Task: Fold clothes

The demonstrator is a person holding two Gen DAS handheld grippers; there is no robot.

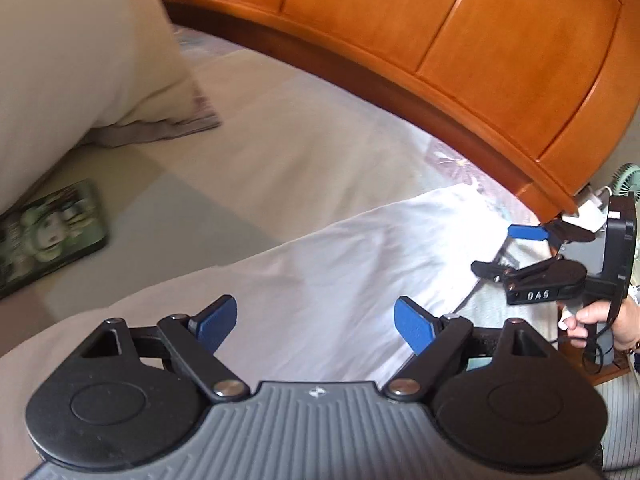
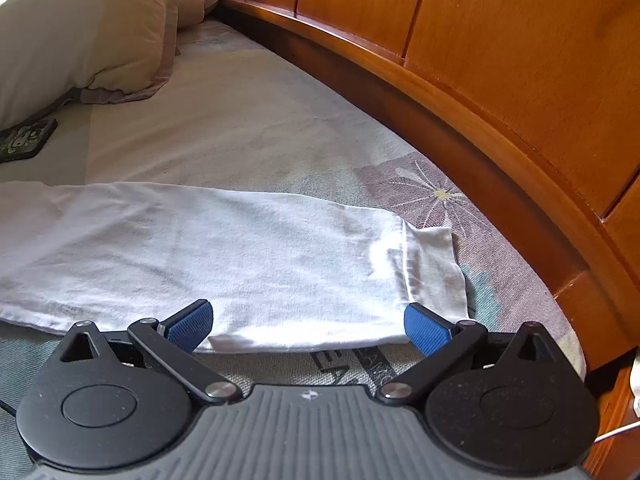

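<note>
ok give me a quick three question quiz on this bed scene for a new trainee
1. True or false: the left gripper is clamped on the white garment.
2. Multiple choice: what lies on the sheet below the pillow? A) a phone in a printed case B) a book C) a hanger
3. Fill in: the garment's sleeve end lies toward the wooden ______.

Key
1. False: both it and the right gripper stand open with nothing between the pads.
2. A, the phone.
3. headboard.
</note>
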